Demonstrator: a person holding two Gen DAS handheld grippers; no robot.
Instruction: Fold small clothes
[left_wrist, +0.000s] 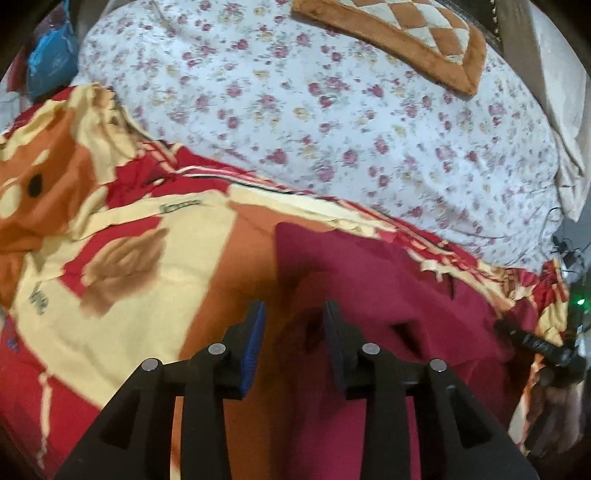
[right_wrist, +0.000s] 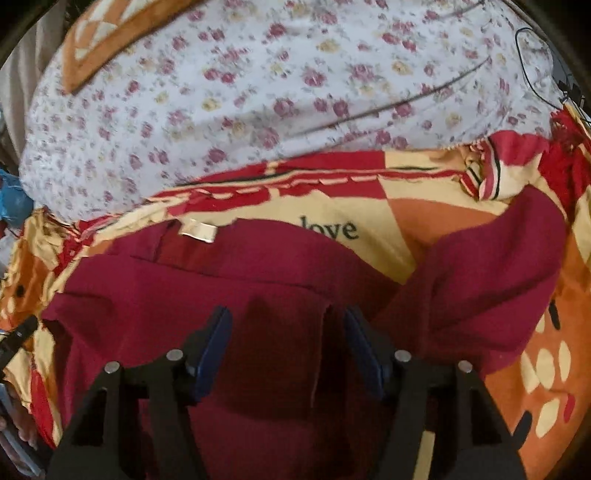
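Note:
A dark red garment (right_wrist: 258, 280) lies spread on a red, cream and orange patterned blanket (right_wrist: 406, 173), with a white label (right_wrist: 197, 232) at its neck and one sleeve (right_wrist: 491, 258) reaching to the right. It also shows in the left wrist view (left_wrist: 388, 280). My right gripper (right_wrist: 288, 317) is open just above the garment's middle, holding nothing. My left gripper (left_wrist: 293, 312) is open over the garment's left edge, where red cloth meets the blanket (left_wrist: 147, 258). The right gripper's tip (left_wrist: 535, 345) shows at the left wrist view's right edge.
A white floral bedsheet (left_wrist: 332, 110) covers the bed beyond the blanket. An orange and cream checked cushion (left_wrist: 406, 33) lies at the back. A blue bag (left_wrist: 51, 55) sits at the far left. Black cables (right_wrist: 535, 55) lie at the sheet's right.

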